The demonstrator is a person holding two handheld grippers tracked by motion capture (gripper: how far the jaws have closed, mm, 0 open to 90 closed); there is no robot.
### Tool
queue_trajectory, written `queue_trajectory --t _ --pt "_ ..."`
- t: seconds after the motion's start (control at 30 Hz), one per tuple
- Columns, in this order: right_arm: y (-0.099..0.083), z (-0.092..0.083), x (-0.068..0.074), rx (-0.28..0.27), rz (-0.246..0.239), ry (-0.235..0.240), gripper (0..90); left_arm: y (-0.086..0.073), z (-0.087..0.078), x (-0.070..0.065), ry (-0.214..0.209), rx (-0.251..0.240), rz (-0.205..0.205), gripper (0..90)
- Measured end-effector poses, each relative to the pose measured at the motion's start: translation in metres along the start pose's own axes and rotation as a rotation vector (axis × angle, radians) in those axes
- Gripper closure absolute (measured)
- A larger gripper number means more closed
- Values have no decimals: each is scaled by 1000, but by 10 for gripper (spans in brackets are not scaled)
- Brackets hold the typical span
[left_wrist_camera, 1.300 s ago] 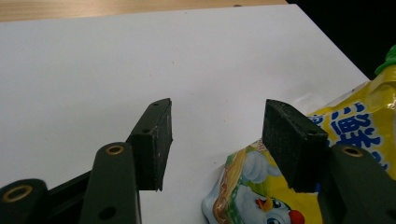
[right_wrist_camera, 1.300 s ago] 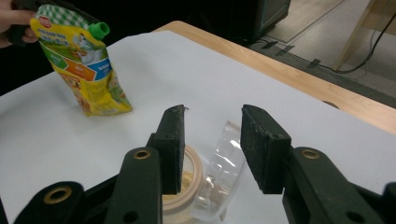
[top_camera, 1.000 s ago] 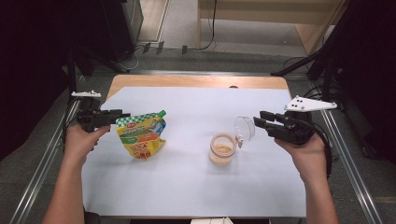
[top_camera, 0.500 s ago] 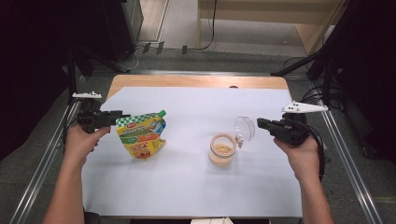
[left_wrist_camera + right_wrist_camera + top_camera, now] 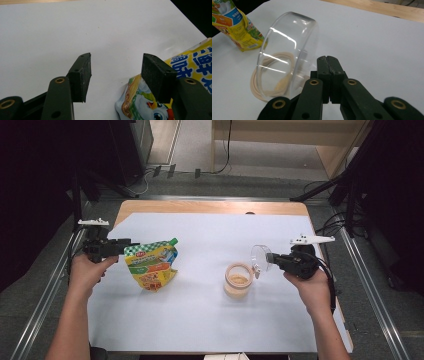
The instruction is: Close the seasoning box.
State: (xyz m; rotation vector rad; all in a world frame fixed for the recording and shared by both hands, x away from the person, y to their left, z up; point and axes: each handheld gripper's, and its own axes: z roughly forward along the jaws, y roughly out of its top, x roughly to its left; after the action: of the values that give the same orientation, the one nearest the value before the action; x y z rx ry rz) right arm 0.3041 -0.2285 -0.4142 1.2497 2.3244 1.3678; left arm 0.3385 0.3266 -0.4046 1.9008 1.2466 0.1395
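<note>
- One wide wooden counter (image 5: 200,330) under a white sheet, carrying everything; far edge and right side partly cut off by dark stands.
- Yellow-and-green printed foil pouch (image 5: 150,265), left of centre, lying flat; cap end toward the jar, printing too small to read.
- Left hand-held gripper (image 5: 116,65): spread wide at the pouch's top corner, nothing pinched. Slide both pads round the corner before squeezing.
- Right hand-held gripper (image 5: 328,58): pressed together after just closing, nothing seen between the pads.
- Small round glass jar (image 5: 237,281) of beige contents, right of centre, open.
- Clear round lid (image 5: 287,50), upright just beside the right jaws; hinge or tab hidden. Steady it gently, keeping the jar from tipping.
</note>
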Motion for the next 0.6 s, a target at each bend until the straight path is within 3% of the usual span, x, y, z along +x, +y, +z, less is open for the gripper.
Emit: queue_trajectory --t 0.6 --pt "7 11 27 2 -82 41 884 -2 2 -1 -1 3 5 421"
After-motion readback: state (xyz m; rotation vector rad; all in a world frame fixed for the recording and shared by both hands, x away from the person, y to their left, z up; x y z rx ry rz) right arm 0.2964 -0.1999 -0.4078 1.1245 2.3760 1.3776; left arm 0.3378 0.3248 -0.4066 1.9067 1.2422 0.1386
